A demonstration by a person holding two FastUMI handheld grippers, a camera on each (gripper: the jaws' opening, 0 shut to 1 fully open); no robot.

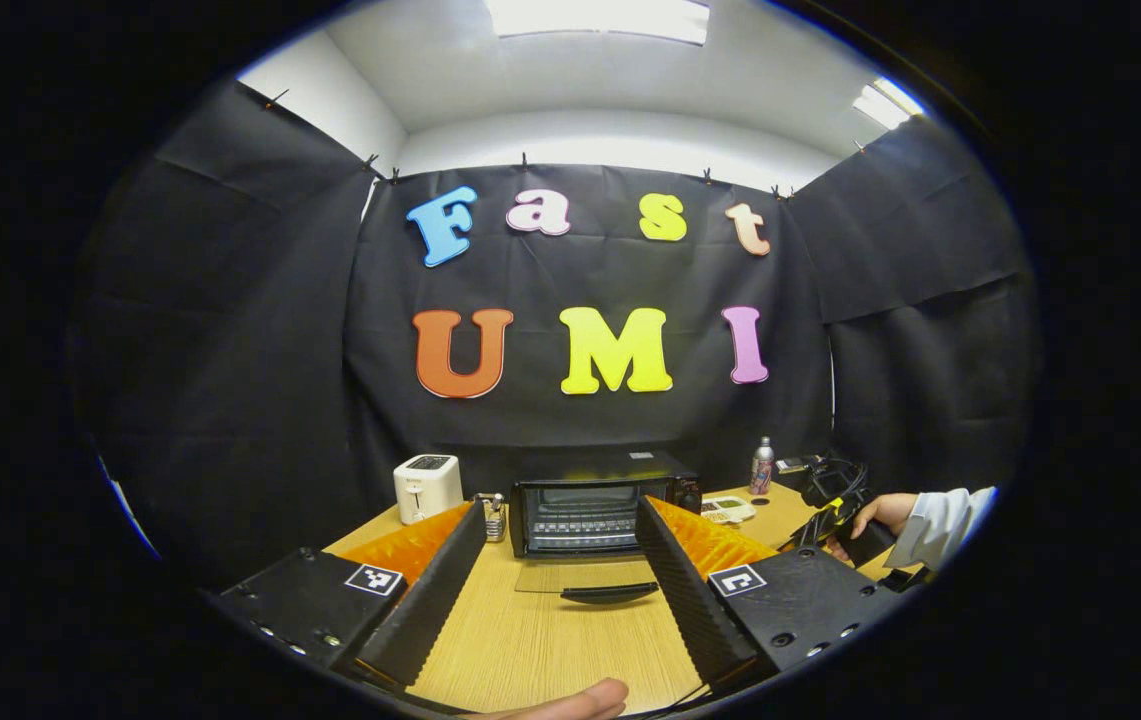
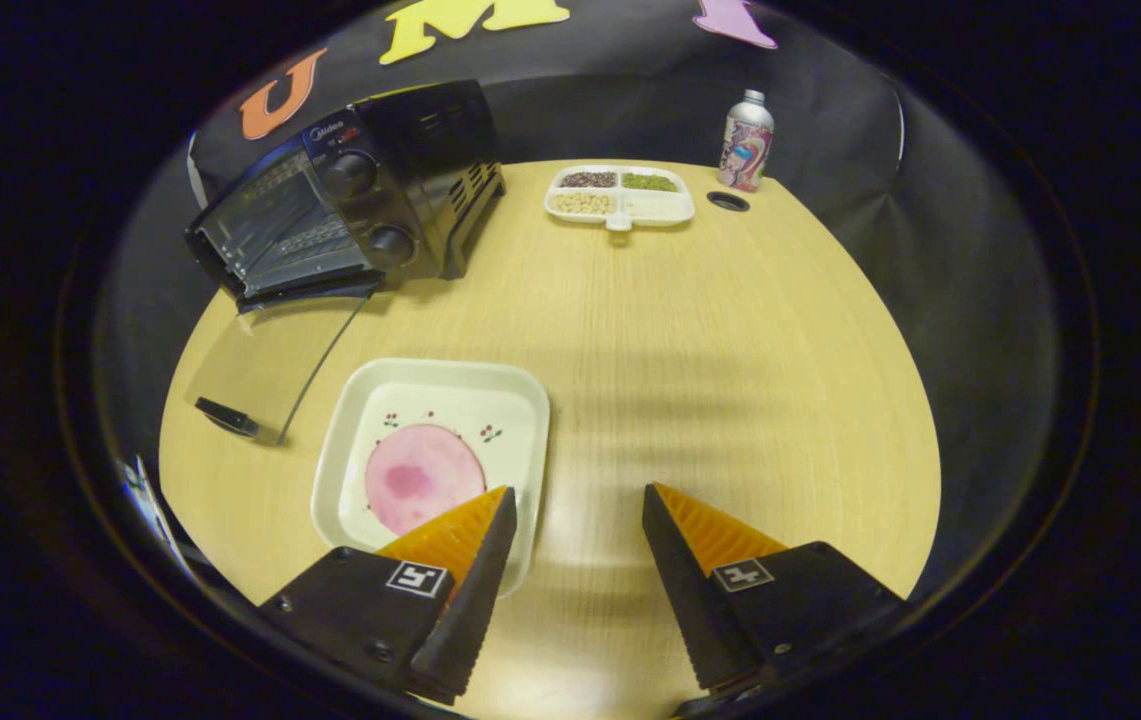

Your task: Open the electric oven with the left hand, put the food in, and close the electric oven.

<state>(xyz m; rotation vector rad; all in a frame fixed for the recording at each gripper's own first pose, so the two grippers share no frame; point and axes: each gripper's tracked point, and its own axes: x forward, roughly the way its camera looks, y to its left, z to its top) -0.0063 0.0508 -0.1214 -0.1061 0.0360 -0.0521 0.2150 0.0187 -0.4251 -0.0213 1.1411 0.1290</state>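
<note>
The black electric oven (image 1: 590, 515) stands at the back of the wooden table, its glass door (image 1: 580, 577) folded down flat with the handle (image 1: 610, 593) toward me. My left gripper (image 1: 562, 505) is open in front of it, holding nothing. In the right gripper view the oven (image 2: 350, 200) is at the far left with its door (image 2: 270, 370) down. A white square plate (image 2: 440, 375) carries a round pink slice of food (image 2: 420, 478). My right gripper (image 2: 578, 492) is open just right of the plate, one finger over its near corner.
A white toaster (image 1: 427, 487) and a small metal object (image 1: 493, 515) stand left of the oven. A divided tray of beans (image 2: 620, 195) and a bottle (image 2: 747, 140) sit at the table's far edge. A hand with a light sleeve (image 1: 940, 525) holds the other gripper (image 1: 830, 520).
</note>
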